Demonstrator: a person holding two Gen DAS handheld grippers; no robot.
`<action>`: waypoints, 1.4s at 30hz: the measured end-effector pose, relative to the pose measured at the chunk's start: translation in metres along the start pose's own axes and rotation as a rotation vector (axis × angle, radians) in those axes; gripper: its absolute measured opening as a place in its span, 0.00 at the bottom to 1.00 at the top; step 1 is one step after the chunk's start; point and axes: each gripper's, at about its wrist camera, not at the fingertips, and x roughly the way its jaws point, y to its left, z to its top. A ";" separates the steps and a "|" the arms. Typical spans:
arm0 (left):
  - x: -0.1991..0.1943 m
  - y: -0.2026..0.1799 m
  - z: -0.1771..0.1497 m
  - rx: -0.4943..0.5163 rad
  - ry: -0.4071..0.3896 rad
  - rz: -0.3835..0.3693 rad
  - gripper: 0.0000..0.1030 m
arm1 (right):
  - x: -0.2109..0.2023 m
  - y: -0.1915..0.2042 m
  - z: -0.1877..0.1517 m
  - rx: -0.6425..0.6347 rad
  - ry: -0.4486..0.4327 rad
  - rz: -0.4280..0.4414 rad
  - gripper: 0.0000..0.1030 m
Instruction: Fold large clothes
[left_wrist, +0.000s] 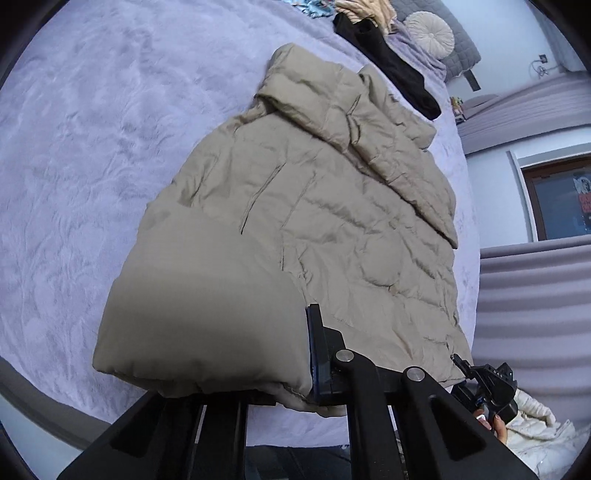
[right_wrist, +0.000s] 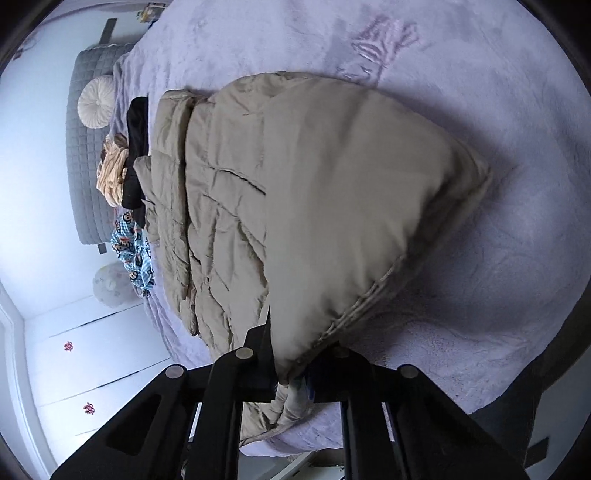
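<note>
Both your grippers pinch the near hem of the beige padded coat (left_wrist: 295, 206) — left gripper (left_wrist: 291, 384), right gripper (right_wrist: 291, 380) — corners raised, likely to fold it toward the far collar.

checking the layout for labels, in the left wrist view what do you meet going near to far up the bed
left hand-held gripper shut on the jacket hem → beige puffer jacket → black garment → round cream cushion, all on the lilac blanket
</note>
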 end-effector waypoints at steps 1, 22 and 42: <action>-0.004 -0.005 0.006 0.019 -0.009 -0.003 0.12 | -0.002 0.006 0.000 -0.023 -0.009 -0.005 0.10; 0.000 -0.125 0.204 0.112 -0.332 0.145 0.12 | 0.029 0.269 0.108 -0.714 0.006 -0.035 0.08; 0.173 -0.086 0.335 0.117 -0.146 0.364 0.12 | 0.228 0.296 0.214 -0.636 -0.016 -0.234 0.08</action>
